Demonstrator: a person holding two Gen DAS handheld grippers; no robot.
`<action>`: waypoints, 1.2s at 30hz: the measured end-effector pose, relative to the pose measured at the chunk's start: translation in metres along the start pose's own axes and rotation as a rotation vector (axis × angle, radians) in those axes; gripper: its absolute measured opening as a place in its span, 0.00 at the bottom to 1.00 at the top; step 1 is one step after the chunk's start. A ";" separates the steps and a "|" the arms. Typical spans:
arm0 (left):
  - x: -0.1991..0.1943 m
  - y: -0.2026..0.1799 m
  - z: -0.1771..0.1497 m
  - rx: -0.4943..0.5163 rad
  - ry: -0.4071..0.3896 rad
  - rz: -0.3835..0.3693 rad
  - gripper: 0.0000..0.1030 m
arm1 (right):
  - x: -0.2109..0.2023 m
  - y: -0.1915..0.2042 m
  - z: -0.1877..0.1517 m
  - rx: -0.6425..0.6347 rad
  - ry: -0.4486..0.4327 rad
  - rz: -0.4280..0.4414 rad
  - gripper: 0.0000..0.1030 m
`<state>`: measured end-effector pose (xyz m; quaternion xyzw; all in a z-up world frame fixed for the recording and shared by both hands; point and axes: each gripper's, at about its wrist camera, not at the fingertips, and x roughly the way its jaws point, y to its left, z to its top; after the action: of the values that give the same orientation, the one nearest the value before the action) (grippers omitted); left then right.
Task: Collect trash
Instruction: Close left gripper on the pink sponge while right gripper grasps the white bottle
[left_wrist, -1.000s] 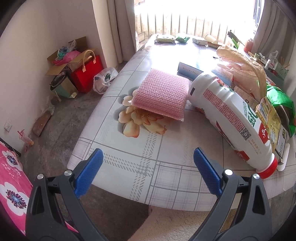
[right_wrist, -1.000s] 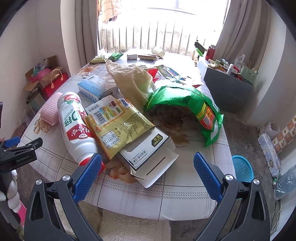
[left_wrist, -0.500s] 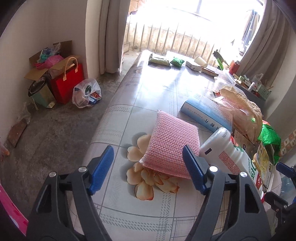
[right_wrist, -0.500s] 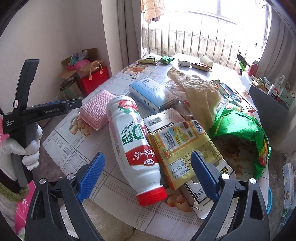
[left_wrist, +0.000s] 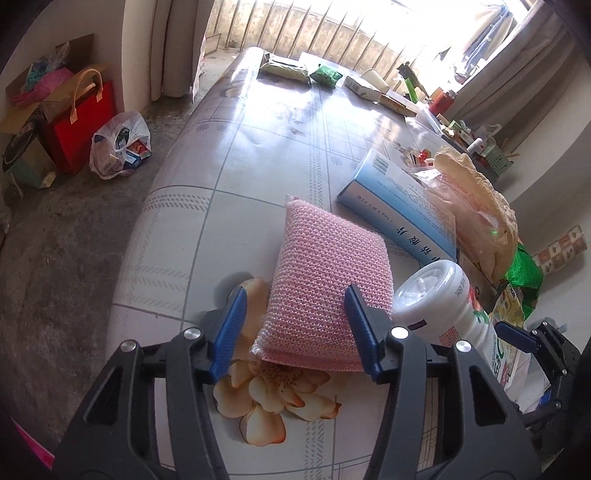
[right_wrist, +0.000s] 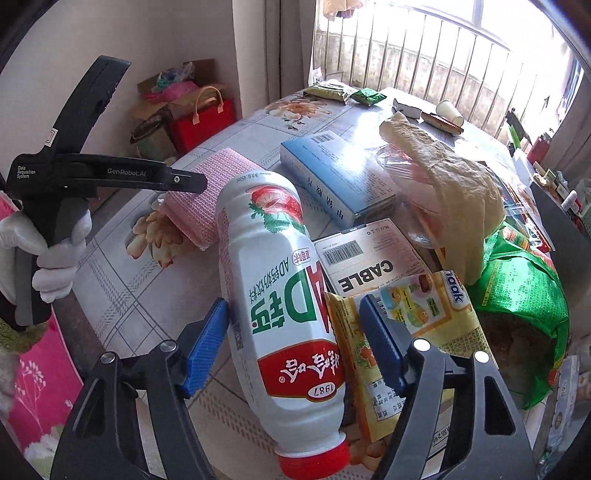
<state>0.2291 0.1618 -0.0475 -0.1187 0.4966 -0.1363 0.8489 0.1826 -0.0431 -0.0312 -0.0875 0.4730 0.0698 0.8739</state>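
A pink knitted scrubber in clear wrap (left_wrist: 325, 266) lies on a flower print at the near end of the table (left_wrist: 258, 147). My left gripper (left_wrist: 295, 325) straddles its near end with jaws closing. The right pad overlaps the wrap and a gap shows at the left pad. A white milk-drink bottle with a red cap (right_wrist: 280, 280) lies on its side between the jaws of my right gripper (right_wrist: 295, 343), which are also closing. Its right pad rides over a yellow snack packet (right_wrist: 406, 332), clear of the bottle. In the left wrist view the bottle's base (left_wrist: 447, 306) sits just right of the scrubber.
A blue box (left_wrist: 402, 218), a white cable box (right_wrist: 369, 258), a crumpled tan bag (right_wrist: 450, 184) and a green snack bag (right_wrist: 524, 302) crowd the right side. Small packets lie at the far end. A red bag (left_wrist: 85, 122) and plastic bag (left_wrist: 118, 144) sit on the floor.
Both grippers came forward and down over the table. The left went from the table's edge to the scrubber, the right swung left onto the bottle. Both pairs of jaws narrowed.
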 end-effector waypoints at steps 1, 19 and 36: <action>-0.001 -0.001 -0.002 0.001 -0.001 -0.011 0.39 | 0.001 0.001 0.000 -0.002 0.000 0.005 0.65; -0.065 -0.003 -0.082 -0.026 -0.012 0.090 0.47 | -0.015 0.017 -0.023 0.016 0.038 0.080 0.53; -0.018 -0.034 -0.068 0.094 0.068 0.180 0.81 | 0.007 0.010 -0.018 0.074 0.084 0.119 0.63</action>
<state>0.1572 0.1322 -0.0542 -0.0289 0.5270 -0.0868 0.8449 0.1697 -0.0365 -0.0474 -0.0298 0.5159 0.1002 0.8502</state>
